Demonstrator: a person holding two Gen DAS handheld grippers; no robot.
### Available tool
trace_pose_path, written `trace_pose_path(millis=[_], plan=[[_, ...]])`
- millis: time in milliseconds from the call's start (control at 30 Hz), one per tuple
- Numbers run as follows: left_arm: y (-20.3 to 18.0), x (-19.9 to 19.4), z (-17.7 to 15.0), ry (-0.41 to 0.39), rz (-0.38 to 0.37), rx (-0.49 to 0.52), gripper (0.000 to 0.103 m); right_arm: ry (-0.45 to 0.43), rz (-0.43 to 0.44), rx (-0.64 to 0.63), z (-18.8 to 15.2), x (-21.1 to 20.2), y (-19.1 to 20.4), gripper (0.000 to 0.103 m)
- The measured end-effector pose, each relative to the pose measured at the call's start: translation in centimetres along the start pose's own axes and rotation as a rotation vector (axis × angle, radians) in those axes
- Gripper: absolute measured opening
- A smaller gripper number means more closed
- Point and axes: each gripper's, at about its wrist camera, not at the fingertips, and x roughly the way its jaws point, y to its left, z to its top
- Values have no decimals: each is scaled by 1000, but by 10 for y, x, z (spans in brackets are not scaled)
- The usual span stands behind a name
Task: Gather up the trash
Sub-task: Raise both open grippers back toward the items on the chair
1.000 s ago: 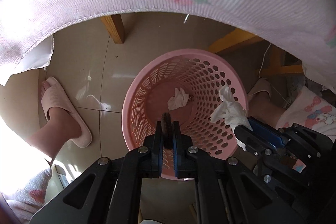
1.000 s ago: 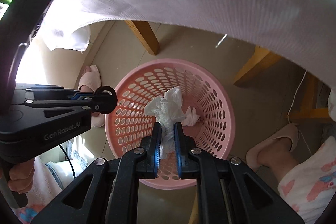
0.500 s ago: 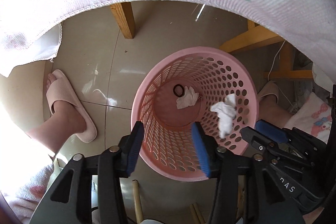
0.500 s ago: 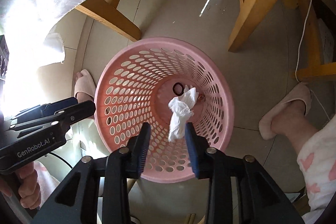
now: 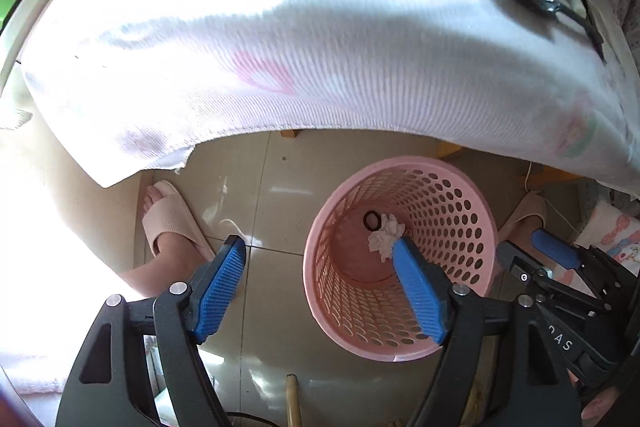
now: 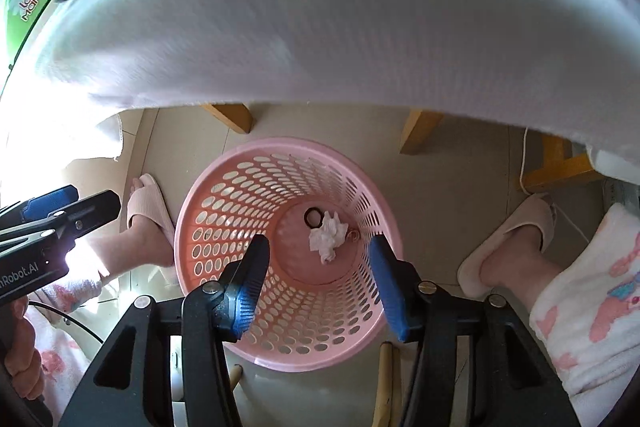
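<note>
Your left hand-held gripper [image 5: 318, 275] and right hand-held gripper [image 6: 318, 267] hang above the pink basket [image 6: 208, 211], jaws opening and empty; the crumpled tissue [image 6: 328, 235] lies on the basket's bottom beside a black ring [image 6: 313, 217].

Both wrist cameras look almost straight down past a draped white cloth's edge [image 5: 280, 75] — each high above the tiled floor — sharing the perforated pink plastic basket [image 5: 452, 211] [image 6: 224, 211], centred in the right view, right of centre in the left.
</note>
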Motion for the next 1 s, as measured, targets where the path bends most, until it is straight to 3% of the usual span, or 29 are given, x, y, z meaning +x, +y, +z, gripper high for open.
trace_pose_path(millis=[167,367,500,633,767,833,1000], plan=[[3,-23,1,-68,-55,14,75,-97,-15,-3,1,-31,3,59],[8,-47,4,-166,-59,-3,90,-225,-68,13,-5,-66,4,84],[12,-50,5,-199,-20,1,94,-191,-9,-53,-5,-64,13,85],[12,-64,6,-256,-12,-9,94,-254,-11,-54,-8,-71,19,85],[16,-83,3,-364,4,-13,94,-408,-26,-46,-15,-93,19,85],[17,-93,4,-432,46,-15,94,-480,-46,-54,-20,-101,19,85],[19,-115,-2,-631,112,-11,94,-552,-58,-138,-20,-114,22,86]])
